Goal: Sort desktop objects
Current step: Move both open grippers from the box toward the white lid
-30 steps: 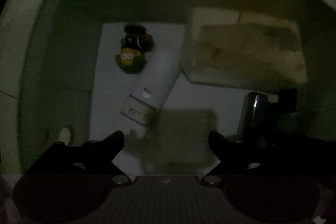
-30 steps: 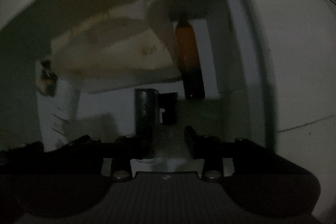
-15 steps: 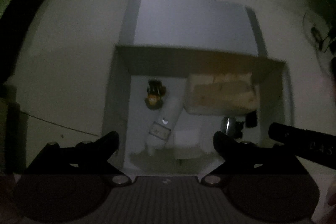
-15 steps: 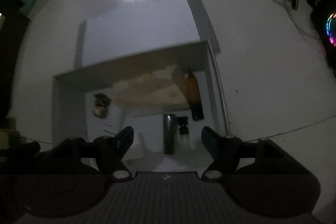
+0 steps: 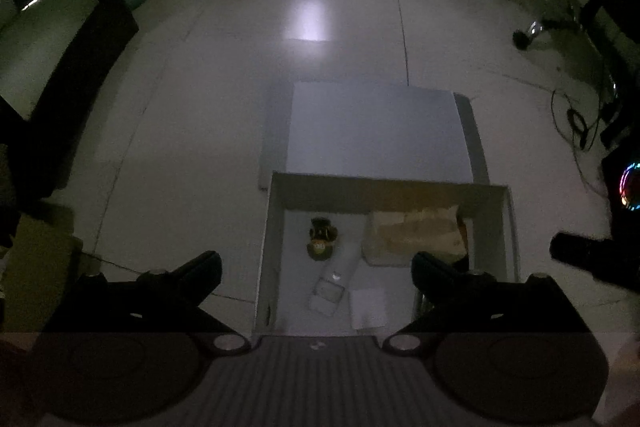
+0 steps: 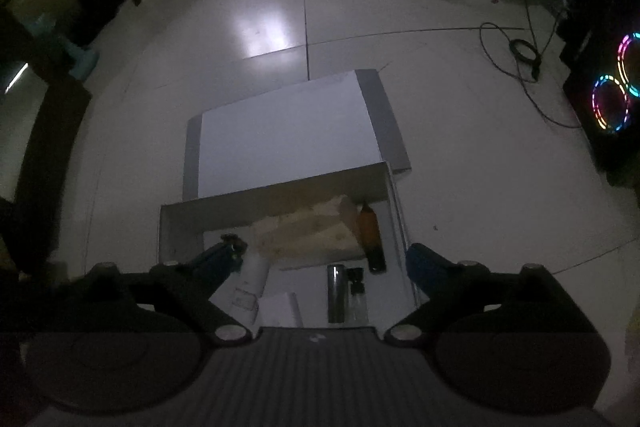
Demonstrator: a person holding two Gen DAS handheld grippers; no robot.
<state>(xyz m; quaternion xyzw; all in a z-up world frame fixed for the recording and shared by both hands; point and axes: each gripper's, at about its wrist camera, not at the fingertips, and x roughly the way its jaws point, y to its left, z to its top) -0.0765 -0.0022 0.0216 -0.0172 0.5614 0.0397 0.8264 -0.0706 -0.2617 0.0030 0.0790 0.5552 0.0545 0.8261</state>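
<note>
The open white box [image 5: 276,251] sits on the tiled floor [image 5: 224,75], holding a small figurine [image 5: 321,239], a white tube [image 5: 334,283], a tan packet [image 5: 416,237], an amber bottle [image 6: 370,237] and a dark metal cylinder [image 6: 335,293]. A second ago both cameras were down inside it; now they're way above, with the whole box visible. The left claw [image 5: 316,267] and right claw [image 6: 326,259] have just been opening, both released, nothing between them.

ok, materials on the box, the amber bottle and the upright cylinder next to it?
Box: looks like matte white cardboard, thin flat walls, folded-back lid. Amber bottle: glass or plastic, translucent brown, dark cap; too dim to say which. Cylinder: probably metal, glossy vertical highlights.
</note>
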